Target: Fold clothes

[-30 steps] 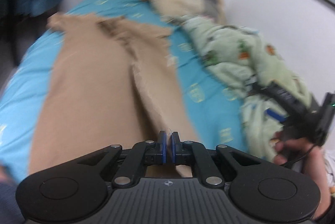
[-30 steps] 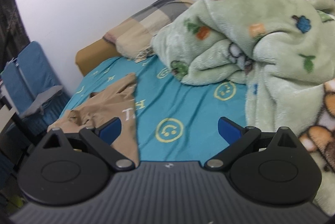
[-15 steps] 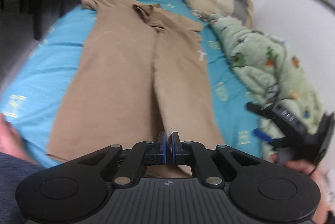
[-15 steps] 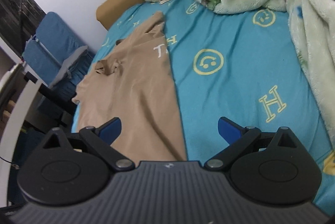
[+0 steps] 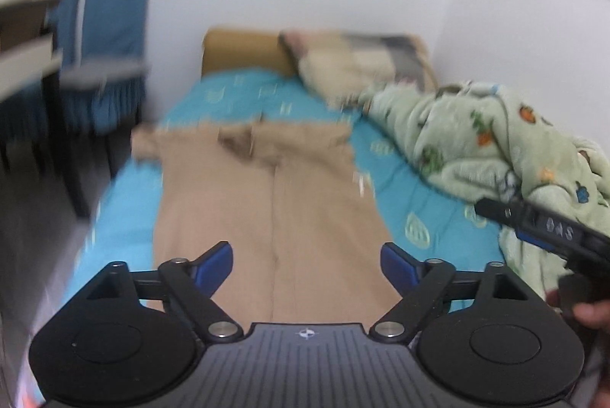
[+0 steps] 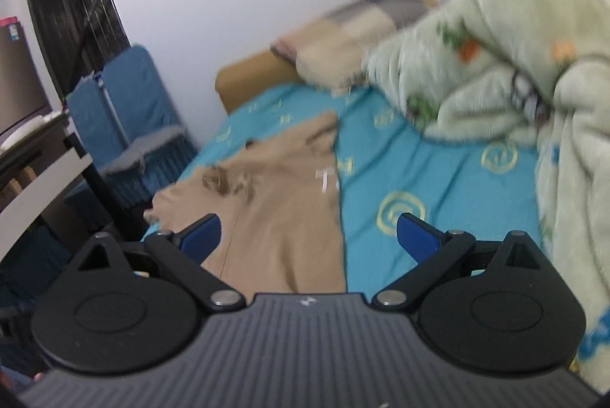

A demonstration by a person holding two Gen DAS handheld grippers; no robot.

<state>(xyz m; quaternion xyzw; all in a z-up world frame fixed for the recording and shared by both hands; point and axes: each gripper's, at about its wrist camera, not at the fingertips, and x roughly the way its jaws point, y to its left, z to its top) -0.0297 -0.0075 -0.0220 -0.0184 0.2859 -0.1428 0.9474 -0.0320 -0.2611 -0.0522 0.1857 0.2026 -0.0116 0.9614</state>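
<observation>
Left gripper [image 5: 306, 265]: the jaws stand wide apart and they have just been opening; nothing is between the blue pads now, they press on nothing. The cloth is released.
Right gripper [image 6: 308, 236]: also spread wide and empty, it touches nothing. In the left view it shows at the right edge, over the blanket side of the bed.
Garment [image 5: 267, 217]: a tan piece of clothing, it lies flat on the turquoise bed sheet [image 5: 427, 213], directly ahead of and below the left gripper. Its near hem is just under the left pads.
Long axis: it runs away from both grippers, toward the pillow [image 5: 358, 65]; one side is already folded in, and the fold edge makes a line down the middle.
Nearer hand: the left one is centred over the garment; the right one is over its right edge and the bare sheet.
Far end: the collar and a sleeve lie crumpled near the pillow.
Beside: a green blanket [image 5: 495, 141] is heaped at the right, apart from the garment.
Judgement: the next fold probably must bring one short end to the other along this axis.
</observation>
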